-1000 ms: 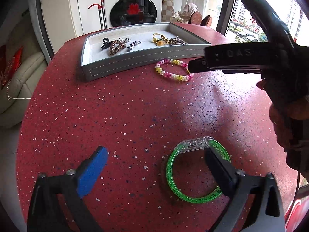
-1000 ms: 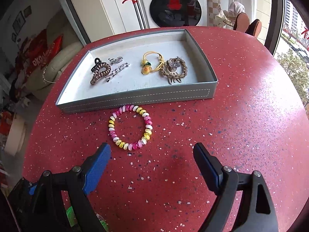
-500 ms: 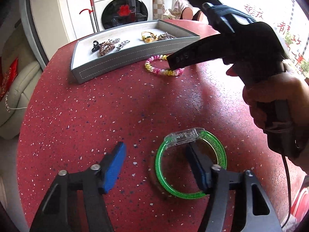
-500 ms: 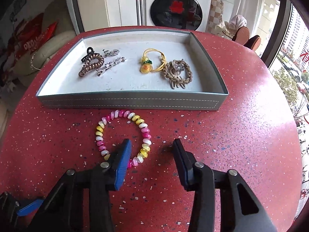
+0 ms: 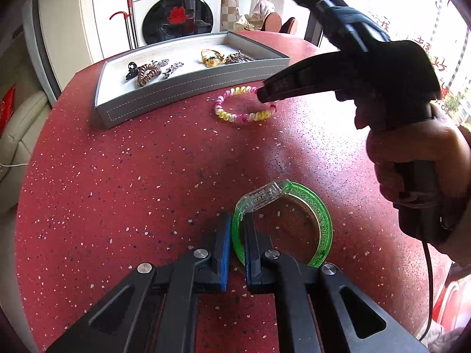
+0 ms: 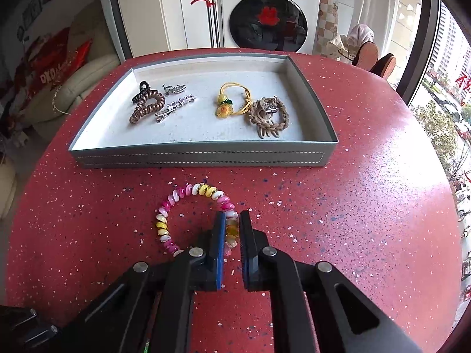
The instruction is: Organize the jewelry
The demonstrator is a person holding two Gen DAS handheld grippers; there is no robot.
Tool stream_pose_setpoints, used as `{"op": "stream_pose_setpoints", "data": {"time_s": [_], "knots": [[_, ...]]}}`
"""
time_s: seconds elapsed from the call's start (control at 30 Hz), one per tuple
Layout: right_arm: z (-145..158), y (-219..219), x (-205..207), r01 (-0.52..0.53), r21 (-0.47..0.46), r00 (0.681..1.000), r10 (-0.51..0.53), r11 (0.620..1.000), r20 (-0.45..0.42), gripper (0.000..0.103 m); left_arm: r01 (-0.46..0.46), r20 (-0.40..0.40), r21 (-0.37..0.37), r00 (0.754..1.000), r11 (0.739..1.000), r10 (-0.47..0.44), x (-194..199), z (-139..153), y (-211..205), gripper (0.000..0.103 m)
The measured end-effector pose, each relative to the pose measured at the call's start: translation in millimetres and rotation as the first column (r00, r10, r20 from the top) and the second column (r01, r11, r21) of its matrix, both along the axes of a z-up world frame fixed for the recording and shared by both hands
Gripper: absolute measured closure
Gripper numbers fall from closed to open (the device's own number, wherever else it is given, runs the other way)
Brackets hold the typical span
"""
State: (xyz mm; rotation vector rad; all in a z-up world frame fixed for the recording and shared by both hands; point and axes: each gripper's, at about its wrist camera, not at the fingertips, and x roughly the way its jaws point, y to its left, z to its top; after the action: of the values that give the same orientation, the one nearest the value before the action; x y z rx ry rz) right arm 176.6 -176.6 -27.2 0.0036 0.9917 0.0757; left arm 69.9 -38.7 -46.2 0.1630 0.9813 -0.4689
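Left gripper (image 5: 238, 244): angled down, clamped on green bangle (image 5: 323, 220).
Right gripper (image 6: 232, 235): angled down, pinching beaded bracelet (image 6: 176, 197), near tray (image 6: 200, 157) front wall.

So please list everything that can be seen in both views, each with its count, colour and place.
green bangle: one, on table, near edge
beaded bracelet: one, pink, yellow, white, before tray
tray: one, grey, far side of table
hair claw: one, brown, tray left
silver clips: two, tray left
yellow hair tie: one, tray right
braided band: one, beige, tray right
table: one, red speckled
washing machine: one, white, behind
left tongs: shut on green bangle
right tongs: shut on beaded bracelet
right hand: one, holding the right tongs' handle
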Motion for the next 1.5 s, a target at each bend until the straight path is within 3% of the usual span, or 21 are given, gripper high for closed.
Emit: {"op": "stream_pose_setpoints", "data": {"time_s": [0.5,0.9,1.5], "knots": [[29.4,-18.3,-22.9,0.007,0.112,0.999,-0.012,0.994,0.046,0.093,-0.044,0.022,-0.056,0.999,0.997,0.045,12.2,16.0,14.0,0.077],[44.7,-28.2,-33.3,0.010,0.142,0.998,-0.019,0.990,0.066,0.093,-0.066,0.064,-0.068,0.995,0.995,0.071,29.7,33.3,21.5,0.077],[57.3,-38.1,-11.2,0.027,0.184,0.997,-0.040,0.983,0.068,0.093,-0.119,0.123,-0.082,0.984,0.989,0.129,83.1,60.2,33.9,0.077]]}}
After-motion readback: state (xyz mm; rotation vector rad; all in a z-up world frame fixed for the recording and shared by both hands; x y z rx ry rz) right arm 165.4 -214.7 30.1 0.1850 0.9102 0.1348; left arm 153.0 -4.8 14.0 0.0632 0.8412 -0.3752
